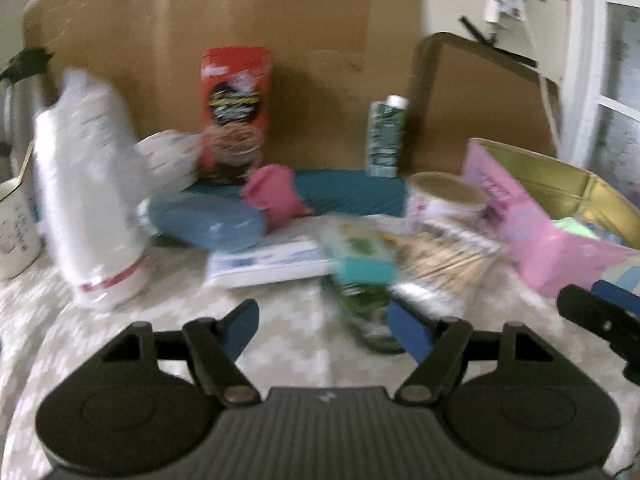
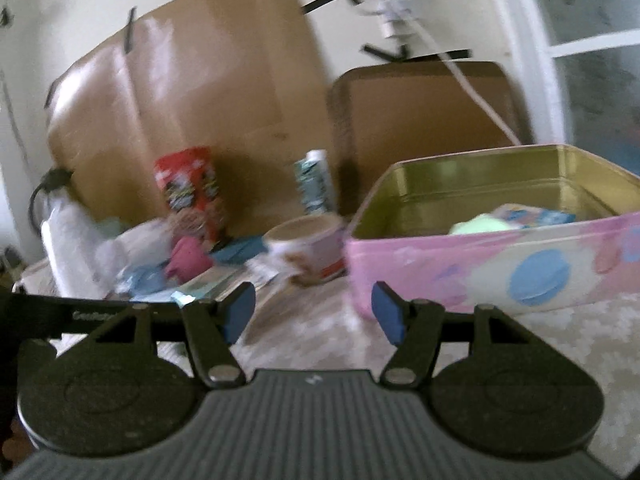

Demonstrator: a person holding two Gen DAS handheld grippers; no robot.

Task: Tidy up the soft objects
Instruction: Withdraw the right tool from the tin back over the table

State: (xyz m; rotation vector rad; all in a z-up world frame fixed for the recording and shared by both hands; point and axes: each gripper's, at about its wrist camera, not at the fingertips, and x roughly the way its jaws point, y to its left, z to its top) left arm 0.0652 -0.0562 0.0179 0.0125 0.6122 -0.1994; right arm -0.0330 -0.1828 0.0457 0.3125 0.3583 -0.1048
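My left gripper (image 1: 320, 314) is open over the patterned tablecloth with nothing between its blue pads. Just beyond it lie a teal and green sponge pack (image 1: 362, 258), a flat white packet (image 1: 272, 264), a blue soft pack (image 1: 208, 220) and a pink soft roll (image 1: 272, 196) on a teal cloth (image 1: 352, 194). My right gripper (image 2: 312, 294) is open and empty in front of the pink tin box (image 2: 440, 272). The tin holds a pale green soft item (image 2: 480, 222) and a blue patterned packet (image 2: 532, 214). The right gripper's finger (image 1: 592, 308) shows at the left wrist view's right edge.
A tall white wrapped roll (image 1: 88, 184) stands at the left beside a white mug (image 1: 16, 232). A red snack box (image 1: 234, 108), a green carton (image 1: 384, 136) and a paper cup (image 1: 444, 200) stand before cardboard sheets (image 1: 280, 20). A pack of wooden sticks (image 1: 444, 264) lies near the tin.
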